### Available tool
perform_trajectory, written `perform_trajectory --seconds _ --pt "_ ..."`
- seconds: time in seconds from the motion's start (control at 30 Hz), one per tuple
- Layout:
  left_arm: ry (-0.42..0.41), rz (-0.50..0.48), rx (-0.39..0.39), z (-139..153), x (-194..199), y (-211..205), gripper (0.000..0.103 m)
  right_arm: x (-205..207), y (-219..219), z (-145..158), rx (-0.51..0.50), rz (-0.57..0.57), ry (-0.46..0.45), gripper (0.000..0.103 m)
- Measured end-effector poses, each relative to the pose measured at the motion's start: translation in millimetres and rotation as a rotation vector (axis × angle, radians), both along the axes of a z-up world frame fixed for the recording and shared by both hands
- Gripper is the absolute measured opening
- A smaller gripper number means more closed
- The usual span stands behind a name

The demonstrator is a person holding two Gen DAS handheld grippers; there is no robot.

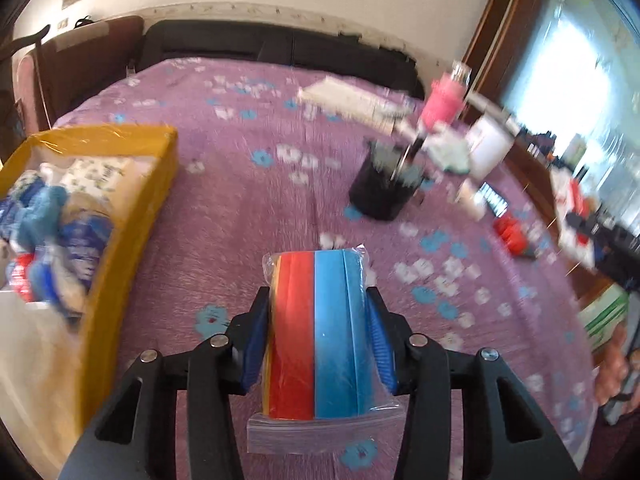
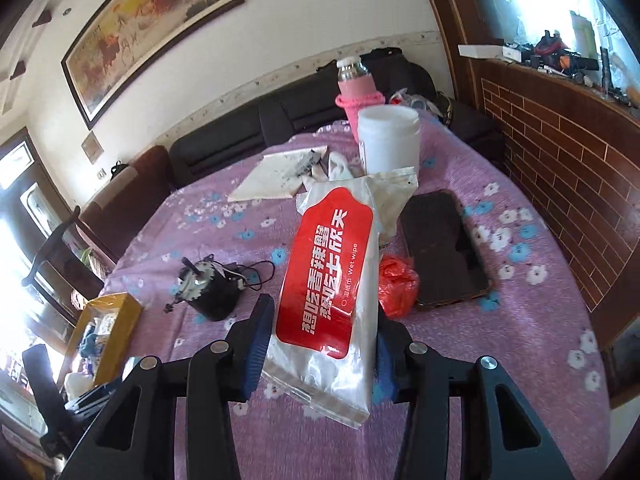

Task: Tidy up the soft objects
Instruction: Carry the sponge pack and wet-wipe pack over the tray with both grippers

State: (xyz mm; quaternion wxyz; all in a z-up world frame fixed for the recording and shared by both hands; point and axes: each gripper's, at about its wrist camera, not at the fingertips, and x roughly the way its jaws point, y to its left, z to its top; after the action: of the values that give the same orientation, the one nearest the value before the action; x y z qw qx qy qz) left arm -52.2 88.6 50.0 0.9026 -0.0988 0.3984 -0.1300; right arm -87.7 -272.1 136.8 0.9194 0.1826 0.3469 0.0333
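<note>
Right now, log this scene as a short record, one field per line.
surface: table under a purple floral cloth
left gripper: shut on the bagged stack of coloured sponge cloths, lifted above the cloth
right gripper: shut on the wet wipe pack
container: yellow box at the left, already holding soft items
other items: black motor, pink-sleeved bottle, white jar, black phone case, red plastic bag
image note: left wrist view is motion-blurred
</note>
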Motion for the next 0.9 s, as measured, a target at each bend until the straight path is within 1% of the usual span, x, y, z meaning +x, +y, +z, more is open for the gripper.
perform_trajectory --seconds 0.03,0.13,0.23,0.33,0.43,0.53,0.67,0.77,0.9 --pt "-0.023 0.005 -0.027 11.4 -6.6 8.4 0.044 -3.0 -1.0 2.5 0.004 0.002 -0.003 0.049" --pt "-0.088 0.034 -0.069 40.8 -27.0 35.3 0.045 -10.8 3.5 13.6 0.011 0.007 -0.023 0.049" --pt "-0.145 0.079 -0.088 62.3 -49.3 67.6 0.045 -14.0 14.5 22.9 0.02 0.023 -0.05 0.049" --pt "-0.175 0.164 -0.081 73.8 -71.3 107.9 0.045 -13.1 35.2 25.5 0.029 0.07 -0.051 0.049" --pt "-0.161 0.257 -0.043 73.6 -87.7 141.9 0.045 -12.3 66.8 23.9 0.025 0.143 -0.041 0.05" --pt "-0.138 0.328 -0.016 68.6 -99.9 169.7 0.045 -11.9 102.2 21.0 0.018 0.225 -0.03 0.05" --pt "-0.104 0.399 0.002 57.2 -107.5 200.2 0.045 -9.8 156.9 19.3 -0.003 0.349 -0.02 0.05" --pt "-0.064 0.427 -0.008 44.8 -107.1 217.3 0.045 -4.4 191.2 19.2 -0.014 0.421 -0.012 0.05" --pt "-0.044 0.413 0.007 36.6 -99.4 221.4 0.045 7.4 243.6 19.3 -0.043 0.511 0.002 0.05"
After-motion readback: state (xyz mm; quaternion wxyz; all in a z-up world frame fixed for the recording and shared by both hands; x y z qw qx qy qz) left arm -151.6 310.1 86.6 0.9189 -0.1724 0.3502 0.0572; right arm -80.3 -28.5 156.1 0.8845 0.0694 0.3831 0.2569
